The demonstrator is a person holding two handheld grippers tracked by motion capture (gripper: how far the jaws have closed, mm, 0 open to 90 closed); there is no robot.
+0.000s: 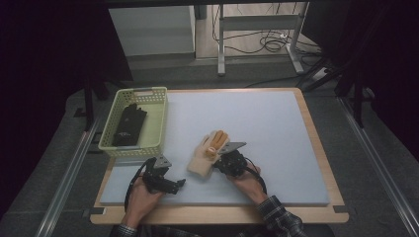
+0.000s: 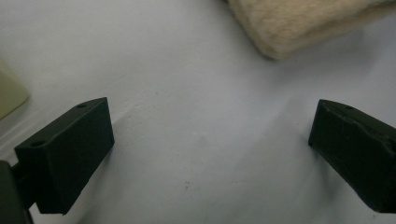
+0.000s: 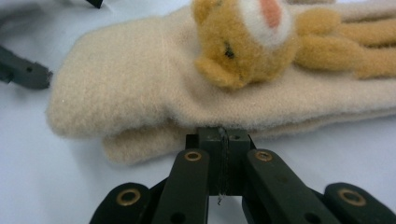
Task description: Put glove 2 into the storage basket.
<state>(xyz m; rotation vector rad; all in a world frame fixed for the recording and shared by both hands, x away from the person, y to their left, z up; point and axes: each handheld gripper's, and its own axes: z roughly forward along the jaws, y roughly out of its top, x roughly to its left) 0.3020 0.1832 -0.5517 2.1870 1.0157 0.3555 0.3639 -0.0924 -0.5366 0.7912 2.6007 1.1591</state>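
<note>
We see the cream fleece glove with an orange bear face sewn on its back (image 1: 207, 154) lying flat on the pale blue foam mat (image 1: 276, 128), between our two hands and near the front edge. Its long axis runs diagonally: the cuff points toward us and to the left, the orange fingers away and to the right. Our right gripper (image 1: 221, 159) touches the glove's right-hand long edge; in the right gripper view its jaws are pressed together (image 3: 219, 140) right at the thumb-side edge of the fleece, and we cannot tell whether any fabric is pinched between them. Our left gripper (image 1: 174, 183) rests on the mat just left of the cuff, apart from it, jaws spread wide with bare mat between them (image 2: 210, 144). The pale green plastic basket (image 1: 159, 123) holding a black glove (image 1: 129, 124) sits well to the left and farther back, so we judge the glove must travel leftward and away.
</note>
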